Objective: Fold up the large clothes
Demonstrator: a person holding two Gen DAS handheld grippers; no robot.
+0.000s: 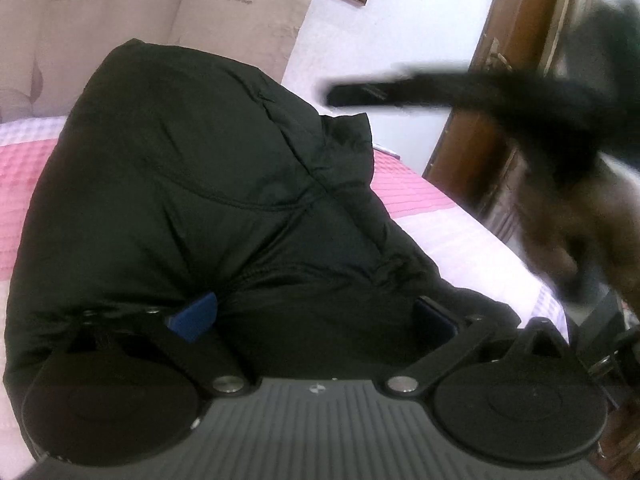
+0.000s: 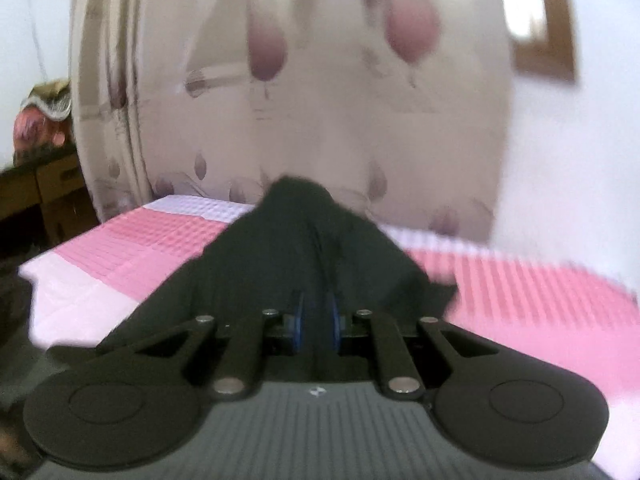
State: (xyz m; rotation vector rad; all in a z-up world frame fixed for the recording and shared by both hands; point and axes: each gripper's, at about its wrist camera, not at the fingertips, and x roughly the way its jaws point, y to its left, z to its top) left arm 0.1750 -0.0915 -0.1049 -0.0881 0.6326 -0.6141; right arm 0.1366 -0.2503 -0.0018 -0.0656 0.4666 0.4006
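While we look along the left hand-held gripper (image 1: pixel 312 320), its two blue-padded fingers (image 1: pixel 192 316) stand wide apart, and the black padded jacket (image 1: pixel 192 184) bulges up between and right in front of them. The left pad presses into a fold of the cloth; the right pad is half sunk in the dark fabric, so we cannot tell whether anything is truly pinched. The jacket lies heaped on the bed (image 1: pixel 24 184), which wears a pink and white checked cover, and it fills most of that view from the left edge to past the middle. To its right a blurred dark sleeve (image 1: pixel 400 92) sticks out in the air in front of the white wall (image 1: pixel 400 32), and a brown wooden door frame (image 1: pixel 500 80) stands further right. Behind the jacket hangs a beige curtain (image 1: pixel 120 8) with printed writing.

Turning to the right hand-held gripper (image 2: pixel 319 320), we see its blue pads drawn close together with a strip of black cloth (image 2: pixel 312 248) caught between them. From that grip the cloth runs forward and away, spreading over the pink cover (image 2: pixel 520 292) towards the flowered curtain (image 2: pixel 312 100). On the far left stands a wooden cabinet (image 2: pixel 44 196).
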